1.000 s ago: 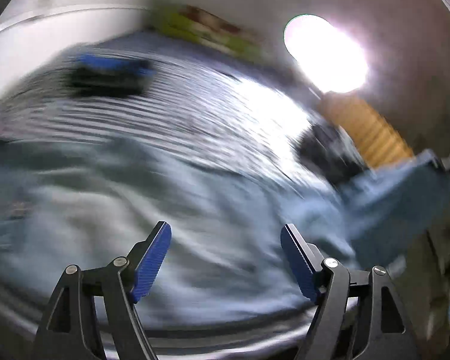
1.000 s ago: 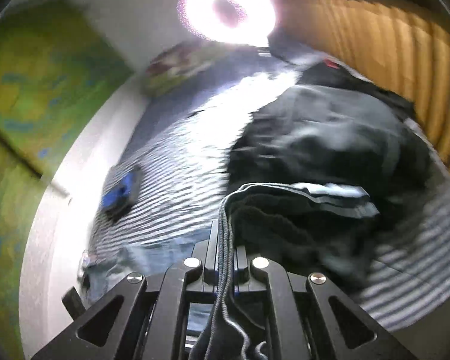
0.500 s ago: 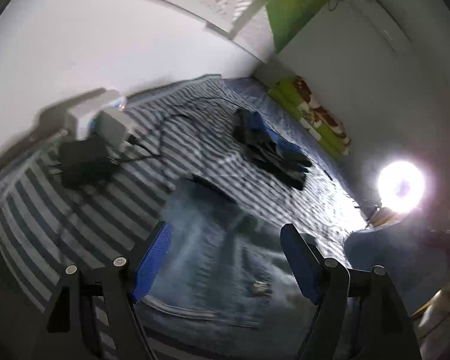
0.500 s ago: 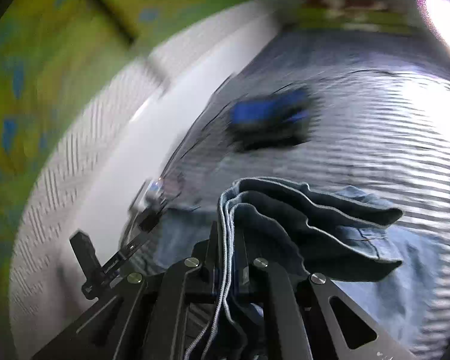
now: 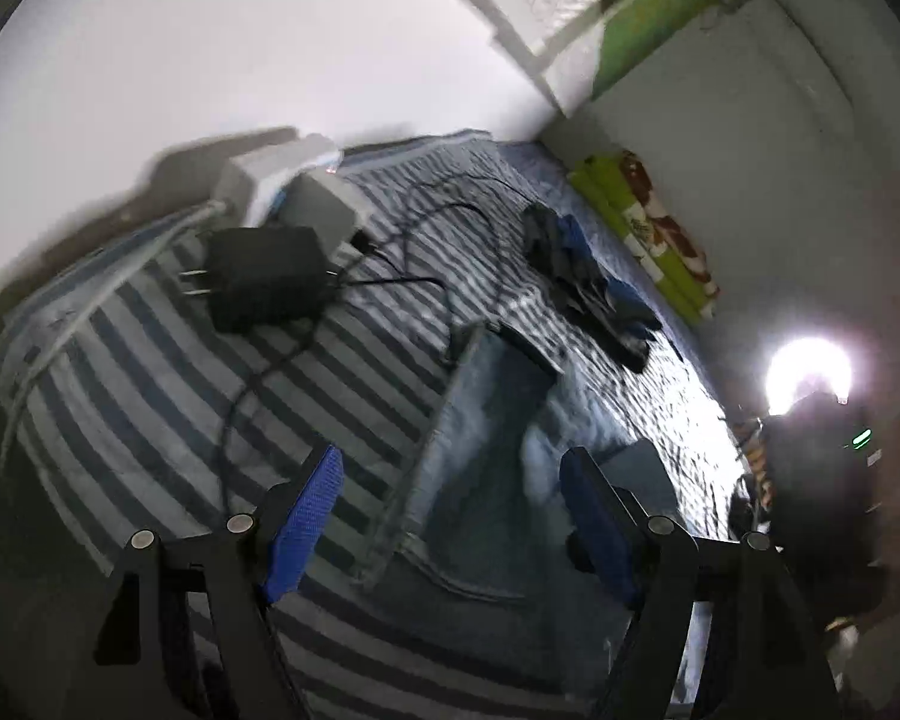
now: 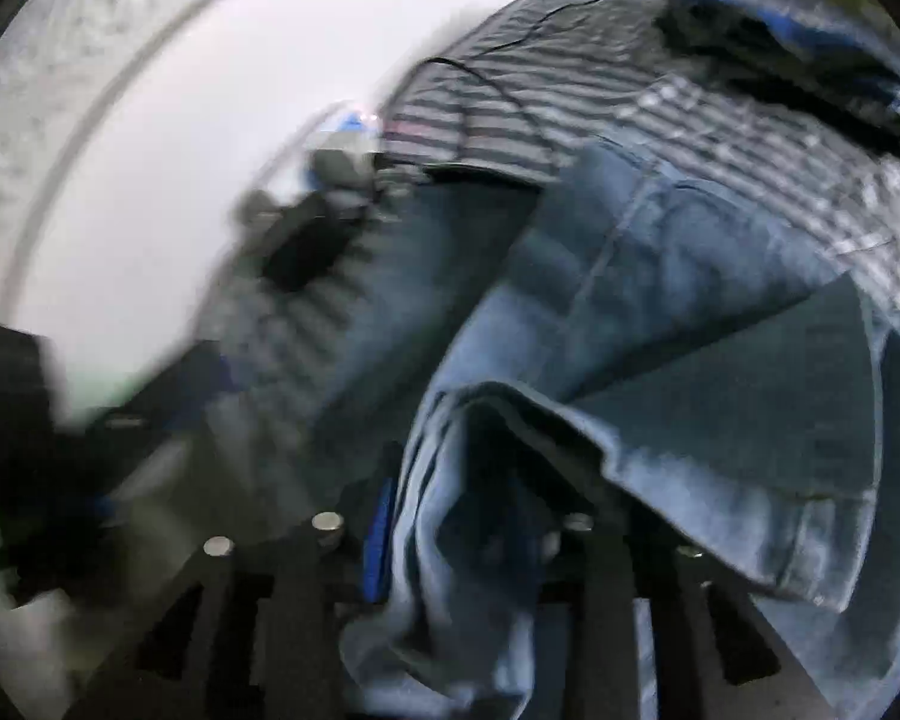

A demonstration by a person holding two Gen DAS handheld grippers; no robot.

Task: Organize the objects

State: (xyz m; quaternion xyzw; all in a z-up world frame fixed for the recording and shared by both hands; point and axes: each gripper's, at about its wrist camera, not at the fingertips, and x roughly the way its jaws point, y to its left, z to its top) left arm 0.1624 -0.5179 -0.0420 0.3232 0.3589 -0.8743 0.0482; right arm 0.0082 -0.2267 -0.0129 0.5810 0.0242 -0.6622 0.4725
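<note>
Now, bed: a striped sheet [image 5: 150, 372], blue and white, covers it and fills most of both views.
Wall: a plain white wall [image 5: 210, 48] runs along the bed, with bumpy white wallpaper higher up.
Corner: a green hanging [image 5: 660, 6] is up near the corner, and a green and brown folded blanket [image 5: 648, 228] lies against the far wall.
Light: a very bright round lamp [image 5: 807, 369] glows at the far right (it washes out the sheet near it).
Plugs: a black charger [image 5: 264, 276] and a white power strip [image 5: 282, 180] sit by the wall, with thin black cords [image 5: 450, 252] looping over the sheet.
Dark clothes: a black and blue pile [image 5: 588, 282] lies farther along the bed.
Jeans: the blue jeans [image 5: 486, 480] lie on the sheet, just past the left gripper.
Left gripper [image 5: 450, 510]: its blue pads stand wide apart, with nothing pinched.
Right gripper [image 6: 468, 540]: its jaws are opening, and a fold of the jeans [image 6: 660, 360] sits between them, draped over the top (this view is blurry).
</note>
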